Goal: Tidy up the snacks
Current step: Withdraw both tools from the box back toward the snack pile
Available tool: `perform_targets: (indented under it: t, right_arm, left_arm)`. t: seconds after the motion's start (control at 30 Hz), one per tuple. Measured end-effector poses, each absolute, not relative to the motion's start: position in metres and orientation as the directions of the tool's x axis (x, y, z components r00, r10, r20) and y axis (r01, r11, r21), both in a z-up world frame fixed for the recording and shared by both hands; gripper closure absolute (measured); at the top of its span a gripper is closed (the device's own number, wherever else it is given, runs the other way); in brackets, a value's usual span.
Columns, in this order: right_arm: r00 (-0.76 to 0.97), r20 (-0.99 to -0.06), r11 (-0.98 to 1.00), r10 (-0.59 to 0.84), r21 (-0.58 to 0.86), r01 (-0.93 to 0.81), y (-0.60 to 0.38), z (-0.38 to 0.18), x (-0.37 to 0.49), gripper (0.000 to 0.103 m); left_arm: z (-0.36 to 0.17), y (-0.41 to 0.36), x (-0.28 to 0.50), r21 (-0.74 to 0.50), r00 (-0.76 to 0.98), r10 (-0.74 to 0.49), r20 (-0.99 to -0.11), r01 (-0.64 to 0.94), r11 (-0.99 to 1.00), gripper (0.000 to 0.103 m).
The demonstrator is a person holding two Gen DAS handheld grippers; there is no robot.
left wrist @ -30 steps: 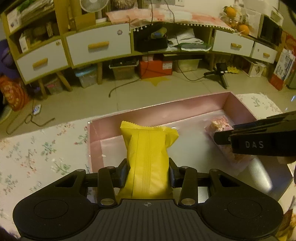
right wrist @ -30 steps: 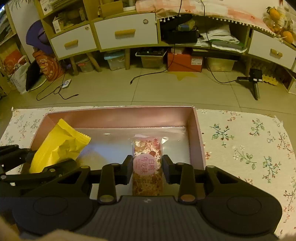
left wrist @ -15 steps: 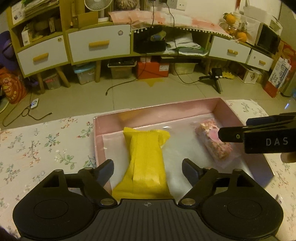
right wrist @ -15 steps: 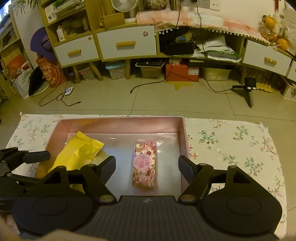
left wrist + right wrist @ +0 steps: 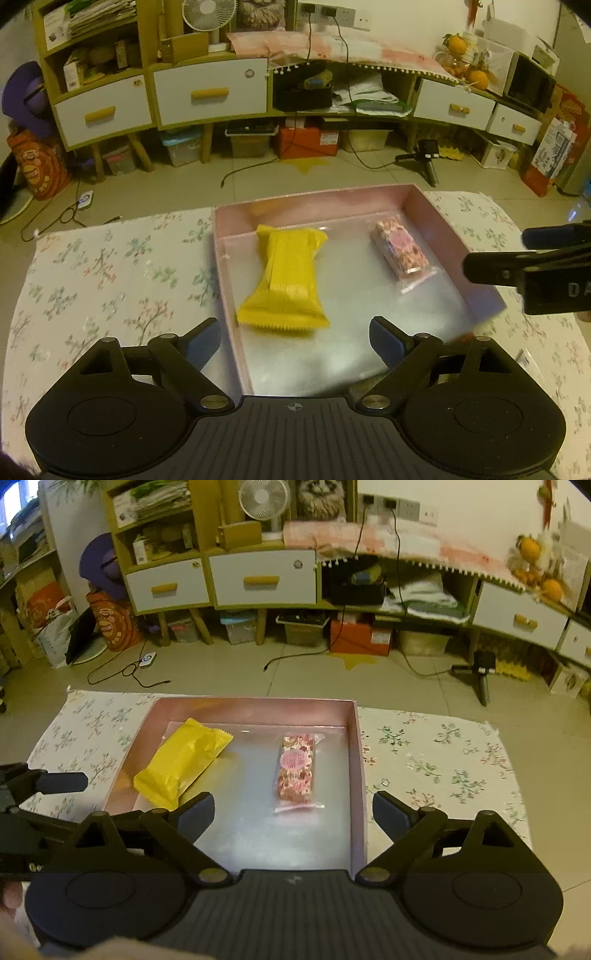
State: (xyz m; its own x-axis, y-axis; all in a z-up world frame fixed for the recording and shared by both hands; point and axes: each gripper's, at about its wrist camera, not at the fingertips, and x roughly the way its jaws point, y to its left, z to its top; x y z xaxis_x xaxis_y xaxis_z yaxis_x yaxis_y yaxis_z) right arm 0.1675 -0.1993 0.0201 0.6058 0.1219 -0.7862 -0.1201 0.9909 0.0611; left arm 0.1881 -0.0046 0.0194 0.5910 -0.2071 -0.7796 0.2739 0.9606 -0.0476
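Note:
A pink shallow box [image 5: 424, 201] [image 5: 356, 738] sits on a floral cloth. Inside it lie a yellow snack packet [image 5: 284, 280] [image 5: 183, 762] on the left and a pink patterned snack bar [image 5: 400, 253] [image 5: 295, 770] on the right. My left gripper [image 5: 295, 341] hangs above and behind the yellow packet, jaws still opening, nothing between them. Above and behind the pink bar, my right gripper [image 5: 293, 812] has its jaws opening too and holds nothing. Each gripper shows at the edge of the other's view: the right one [image 5: 535, 254], the left one [image 5: 44, 786].
The floral cloth [image 5: 110, 280] [image 5: 443, 760] covers the low table around the box. Beyond it are floor cables, a small tripod [image 5: 424, 158], and a long cabinet with drawers [image 5: 210, 96], storage bins beneath it and oranges [image 5: 458, 44] on top.
Both grippers have let go of their snacks and opened wide. They have pulled back and risen, leaving the yellow packet and pink bar lying flat in the box.

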Motion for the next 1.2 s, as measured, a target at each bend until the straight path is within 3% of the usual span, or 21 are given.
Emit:
perform_targets:
  t: [0.23, 1.2]
  right_arm:
    - [0.599, -0.792, 0.993, 0.120, 0.084, -0.088, -0.205, 0.025, 0.139, 0.006]
    - [0.591, -0.792, 0.986, 0.153, 0.082, -0.146, -0.186, -0.001, 0.050, 0.000]
  left_arm:
    - [0.020, 0.004, 0.150, -0.044, 0.584, -0.204, -0.786, 0.276, 0.960, 0.008]
    - [-0.001, 0.040, 0.036, 0.050, 0.613, -0.148, -0.776, 0.294, 0.955, 0.005]
